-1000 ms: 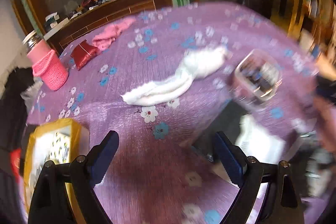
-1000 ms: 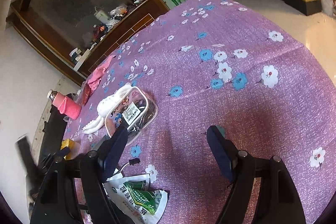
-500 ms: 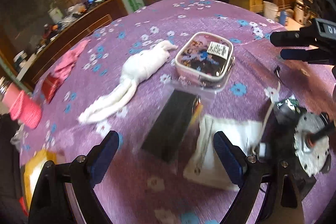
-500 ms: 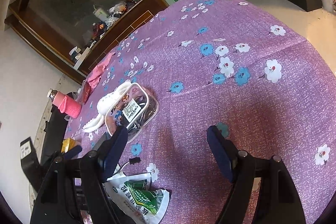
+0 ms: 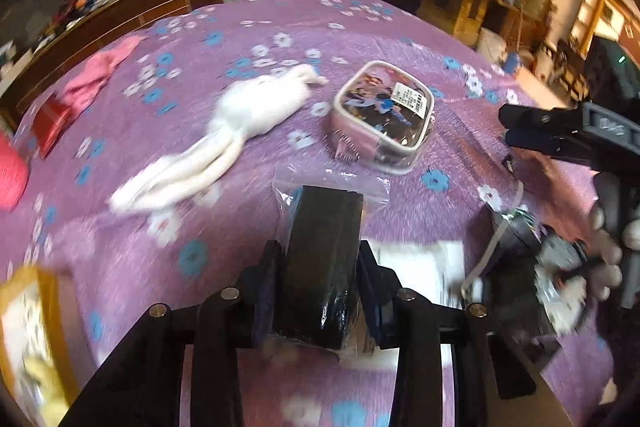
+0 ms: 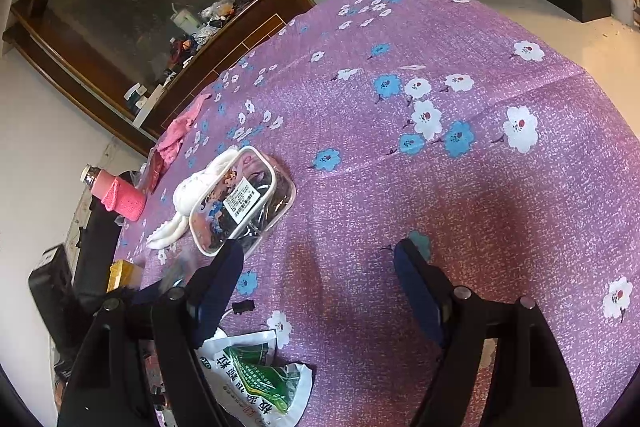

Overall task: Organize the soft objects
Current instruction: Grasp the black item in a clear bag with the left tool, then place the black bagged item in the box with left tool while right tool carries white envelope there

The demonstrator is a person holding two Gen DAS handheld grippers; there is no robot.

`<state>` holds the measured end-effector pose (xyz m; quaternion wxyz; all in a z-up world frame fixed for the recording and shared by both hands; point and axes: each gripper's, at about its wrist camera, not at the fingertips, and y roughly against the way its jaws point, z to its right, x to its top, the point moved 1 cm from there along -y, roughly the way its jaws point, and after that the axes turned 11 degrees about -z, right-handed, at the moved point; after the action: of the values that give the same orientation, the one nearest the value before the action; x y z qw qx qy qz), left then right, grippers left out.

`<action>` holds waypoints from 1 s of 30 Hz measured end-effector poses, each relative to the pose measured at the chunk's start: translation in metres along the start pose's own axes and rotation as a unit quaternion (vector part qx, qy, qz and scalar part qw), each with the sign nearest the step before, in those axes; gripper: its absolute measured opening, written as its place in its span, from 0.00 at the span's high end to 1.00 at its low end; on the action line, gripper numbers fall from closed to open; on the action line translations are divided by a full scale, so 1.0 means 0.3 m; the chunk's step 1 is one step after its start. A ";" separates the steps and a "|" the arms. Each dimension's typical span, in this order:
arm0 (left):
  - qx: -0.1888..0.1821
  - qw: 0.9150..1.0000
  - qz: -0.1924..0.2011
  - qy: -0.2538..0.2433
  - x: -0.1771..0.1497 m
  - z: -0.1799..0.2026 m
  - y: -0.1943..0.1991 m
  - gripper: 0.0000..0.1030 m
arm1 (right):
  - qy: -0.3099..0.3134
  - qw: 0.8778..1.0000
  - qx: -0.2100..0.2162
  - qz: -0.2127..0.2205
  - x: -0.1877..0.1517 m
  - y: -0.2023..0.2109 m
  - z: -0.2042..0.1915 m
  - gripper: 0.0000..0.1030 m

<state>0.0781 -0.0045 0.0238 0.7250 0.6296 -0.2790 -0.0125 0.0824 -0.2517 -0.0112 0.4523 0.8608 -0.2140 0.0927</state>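
The left tongs (image 5: pixel 318 269) have just been closing and now clamp the black bagged block (image 5: pixel 322 259) near the surface's (image 6: pixel 460 187) near edge, so a lift looks ready; a second ago it lay loose. The right tongs (image 6: pixel 320 279) hover wide and empty. A dim, cluttered wood-panelled room surrounds the purple floral cloth

Glossy clear plastic bag (image 5: pixel 332 187) wraps a black block, on matt purple cloth (image 5: pixel 248 19).
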 end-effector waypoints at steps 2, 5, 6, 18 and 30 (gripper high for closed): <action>-0.005 1.000 0.017 0.024 -0.052 -0.040 0.065 0.63 | 0.002 1.000 -0.002 0.000 -0.001 0.000 0.000 0.26; -0.009 0.997 0.047 0.055 -0.136 -0.065 0.176 0.63 | 0.006 1.000 -0.006 0.001 -0.002 -0.002 -0.002 0.26; -0.010 0.996 0.056 0.066 -0.167 -0.071 0.211 0.63 | 0.009 1.000 -0.008 0.001 -0.003 -0.003 -0.005 0.26; -0.022 0.980 0.131 0.146 -0.500 -0.179 0.464 0.63 | 0.094 0.996 0.003 -0.006 -0.029 0.063 -0.190 0.25; -0.014 0.966 0.159 0.203 -0.705 -0.326 0.514 0.63 | 0.409 0.832 -0.213 -0.308 -0.205 -0.379 -0.747 0.16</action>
<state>-0.1108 0.1942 0.0784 0.7680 0.5563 -0.2218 0.2269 0.0865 0.0059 0.0117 0.6757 0.6481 0.2526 0.2443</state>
